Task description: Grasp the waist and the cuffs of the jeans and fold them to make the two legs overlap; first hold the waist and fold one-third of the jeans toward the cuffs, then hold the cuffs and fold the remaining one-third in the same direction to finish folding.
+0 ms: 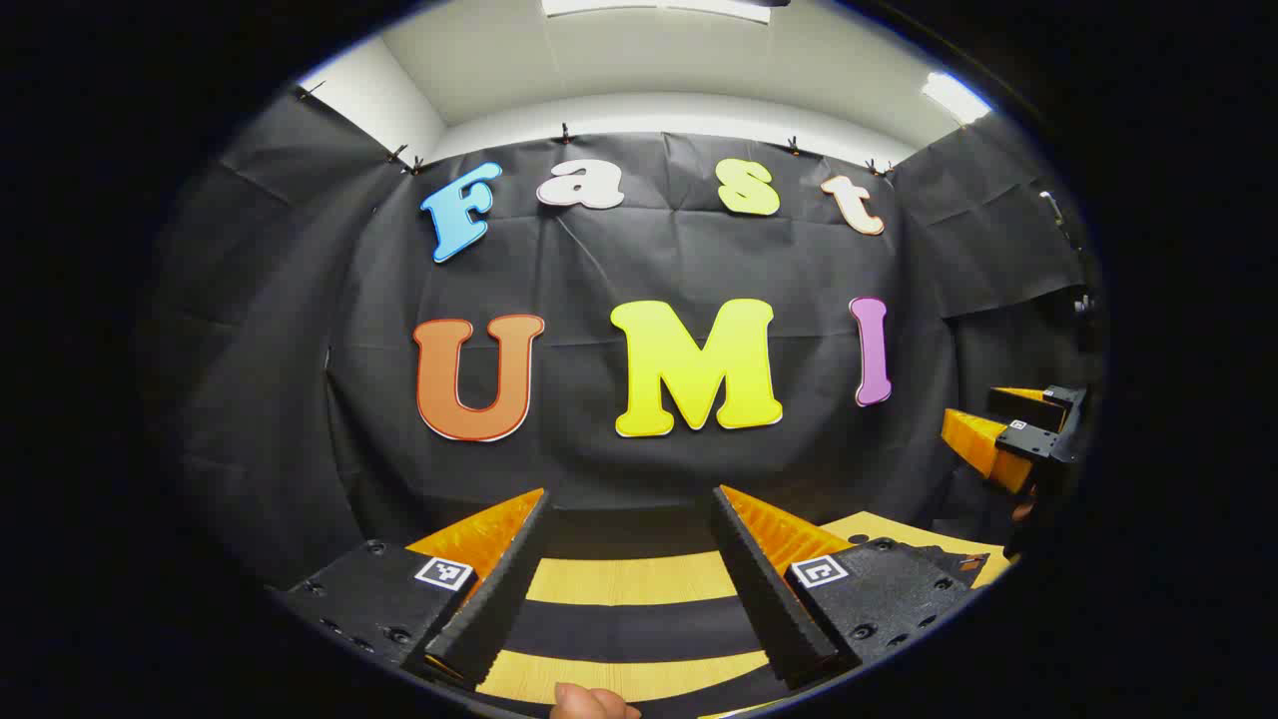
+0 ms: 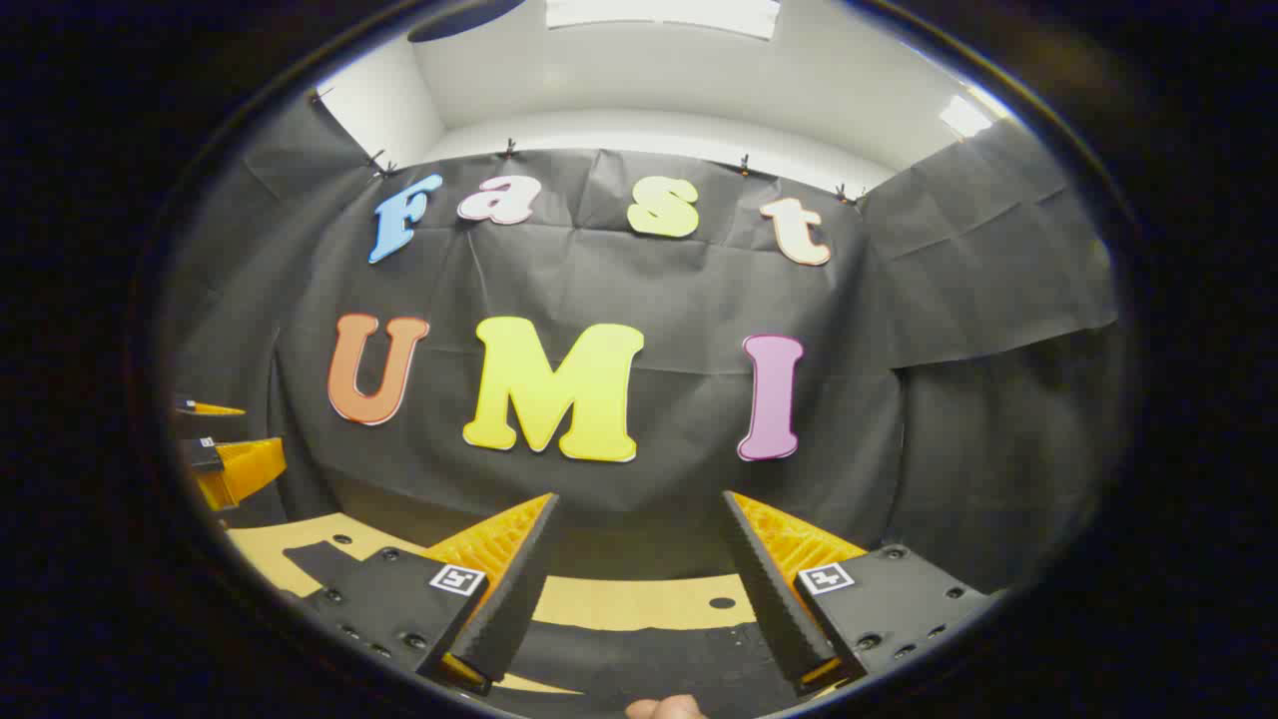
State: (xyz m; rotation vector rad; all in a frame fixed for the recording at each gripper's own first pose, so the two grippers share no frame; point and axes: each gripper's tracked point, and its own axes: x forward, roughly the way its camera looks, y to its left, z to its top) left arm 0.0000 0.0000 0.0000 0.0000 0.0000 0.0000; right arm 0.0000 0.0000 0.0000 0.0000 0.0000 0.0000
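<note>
The left gripper (image 1: 631, 589) is held level with its fingers spread wide apart and nothing between them, facing the black cloth wall (image 1: 300, 419) of the booth. Below the fingers lies a light wooden surface (image 1: 629, 579) crossed by dark bands — whether these bands are the jeans cannot be told. A fingertip (image 1: 589, 702) shows at the bottom edge of the left gripper view. The right gripper (image 2: 639, 599) is likewise spread apart and empty, pointed at the same wall, above the same surface with a dark patch under it. Each gripper appears off to the side in the other's view — the right one at (image 1: 1008, 429), the left at (image 2: 225, 454).
</note>
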